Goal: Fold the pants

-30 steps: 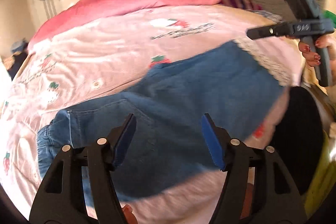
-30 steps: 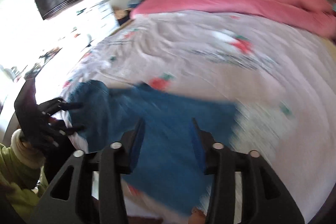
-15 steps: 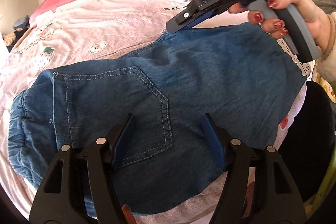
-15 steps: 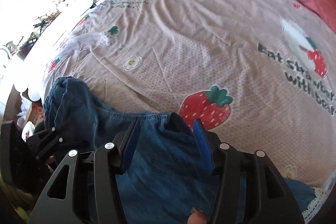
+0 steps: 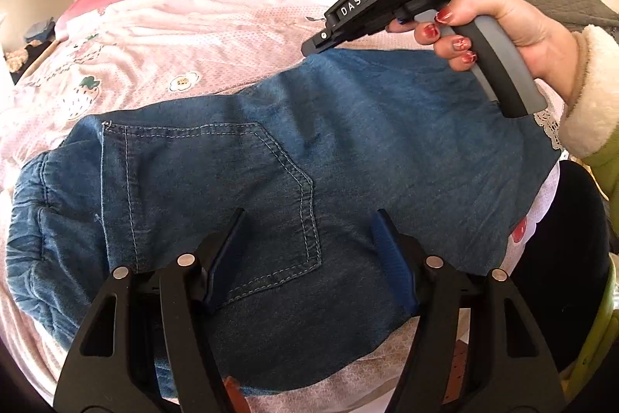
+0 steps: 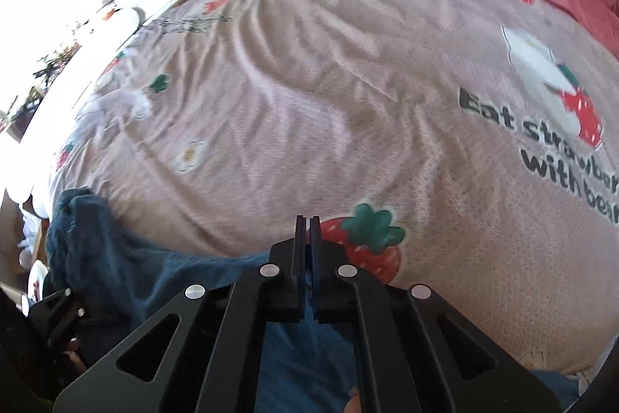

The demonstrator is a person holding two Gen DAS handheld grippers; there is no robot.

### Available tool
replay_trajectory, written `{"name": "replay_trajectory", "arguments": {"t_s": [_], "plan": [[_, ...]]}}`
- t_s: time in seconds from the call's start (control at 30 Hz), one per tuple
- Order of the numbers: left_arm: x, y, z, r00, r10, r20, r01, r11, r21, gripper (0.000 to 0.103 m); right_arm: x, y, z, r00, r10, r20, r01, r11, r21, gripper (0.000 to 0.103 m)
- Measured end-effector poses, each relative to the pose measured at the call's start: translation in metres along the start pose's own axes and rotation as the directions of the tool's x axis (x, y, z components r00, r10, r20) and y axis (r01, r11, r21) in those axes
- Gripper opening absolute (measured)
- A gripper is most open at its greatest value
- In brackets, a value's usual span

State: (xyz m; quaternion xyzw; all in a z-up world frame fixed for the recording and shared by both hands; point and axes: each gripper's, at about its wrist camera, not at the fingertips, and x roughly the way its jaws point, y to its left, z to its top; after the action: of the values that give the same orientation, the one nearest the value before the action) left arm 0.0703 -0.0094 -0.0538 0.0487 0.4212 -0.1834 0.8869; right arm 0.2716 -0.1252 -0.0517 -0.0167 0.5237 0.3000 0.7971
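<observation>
Soft, matt blue denim pants [image 5: 348,157] with pale stitched seams, lying at the near edge of a crinkled, dotted-weave pink cotton bedspread [image 6: 309,95]. Matt black plastic on left gripper [image 5: 309,250], with bright metal rivets and ribbed blue pads.

The right gripper [image 6: 308,231], open a second ago, now closes on the far edge of the jeans [image 5: 348,149], having swept down across the bed [image 6: 309,84].
</observation>
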Motion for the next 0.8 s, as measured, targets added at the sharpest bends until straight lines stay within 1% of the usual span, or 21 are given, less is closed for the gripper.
{"name": "replay_trajectory", "arguments": {"t_s": [0.03,0.07,0.17,0.27,0.3,0.33,0.37,0.4,0.43,0.5,0.57,0.63,0.67,0.73,0.77,0.8], "plan": [[0.000,0.000,0.000,1.000,-0.003,0.001,0.003,1.000,-0.002,0.058,-0.007,-0.004,-0.002,1.000,0.019,0.020,-0.019,1.000,0.009,0.001],[0.001,0.000,0.000,1.000,-0.004,0.001,0.004,1.000,-0.002,0.058,-0.016,-0.006,-0.004,0.999,0.021,0.043,-0.021,1.000,0.010,0.002],[0.002,0.001,0.001,1.000,-0.002,0.002,0.002,1.000,0.002,0.058,-0.056,-0.013,-0.016,0.992,0.015,0.125,-0.015,1.000,0.001,0.002],[0.002,0.000,0.001,1.000,0.002,0.005,-0.002,1.000,0.005,0.058,-0.093,-0.026,-0.036,0.985,-0.010,0.175,0.007,1.000,0.017,0.005],[0.001,-0.001,0.001,1.000,0.004,0.007,-0.004,1.000,0.005,0.058,-0.107,-0.033,-0.046,0.980,-0.027,0.196,0.022,0.999,0.027,0.015],[-0.001,-0.002,0.002,1.000,0.009,0.012,-0.009,1.000,0.005,0.059,-0.120,-0.039,-0.056,0.976,-0.041,0.214,0.033,0.999,0.038,0.031],[-0.005,-0.005,0.002,1.000,0.010,0.022,-0.011,1.000,0.004,0.061,-0.133,-0.046,-0.068,0.971,-0.059,0.231,0.048,0.998,0.052,0.038],[-0.011,-0.006,0.004,0.999,0.003,0.040,-0.004,1.000,0.004,0.065,-0.142,-0.052,-0.077,0.967,-0.077,0.241,0.064,0.996,0.061,0.043],[-0.017,-0.009,0.005,0.998,0.004,0.055,-0.004,1.000,0.002,0.065,-0.153,-0.060,-0.092,0.961,-0.106,0.254,0.089,0.993,0.079,0.043],[-0.030,-0.013,0.011,0.996,0.002,0.089,-0.001,1.000,-0.005,0.068,-0.165,-0.072,-0.120,0.959,-0.137,0.249,0.110,0.987,0.118,0.043],[-0.035,-0.018,0.018,0.995,-0.007,0.101,0.008,1.000,-0.009,0.072,-0.170,-0.075,-0.141,0.962,-0.125,0.243,0.095,0.987,0.130,0.046],[-0.032,-0.022,0.026,0.996,-0.004,0.093,0.006,1.000,-0.015,0.076,-0.170,-0.072,-0.167,0.967,-0.120,0.224,0.092,0.987,0.131,0.051],[-0.030,-0.023,0.029,0.996,0.004,0.088,-0.003,1.000,-0.019,0.077,-0.168,-0.069,-0.178,0.970,-0.111,0.216,0.084,0.988,0.131,0.051],[-0.022,-0.021,0.032,0.996,0.062,0.072,-0.061,0.998,-0.019,0.078,-0.161,-0.065,-0.196,0.977,-0.088,0.192,0.065,0.990,0.127,0.054],[-0.020,-0.018,0.030,0.991,0.114,0.064,-0.113,0.993,-0.014,0.078,-0.158,-0.064,-0.203,0.979,-0.097,0.176,0.075,0.989,0.128,0.056],[-0.016,-0.015,0.029,0.984,0.172,0.052,-0.171,0.985,-0.013,0.078,-0.154,-0.064,-0.209,0.981,-0.119,0.153,0.100,0.986,0.131,0.059]]}}
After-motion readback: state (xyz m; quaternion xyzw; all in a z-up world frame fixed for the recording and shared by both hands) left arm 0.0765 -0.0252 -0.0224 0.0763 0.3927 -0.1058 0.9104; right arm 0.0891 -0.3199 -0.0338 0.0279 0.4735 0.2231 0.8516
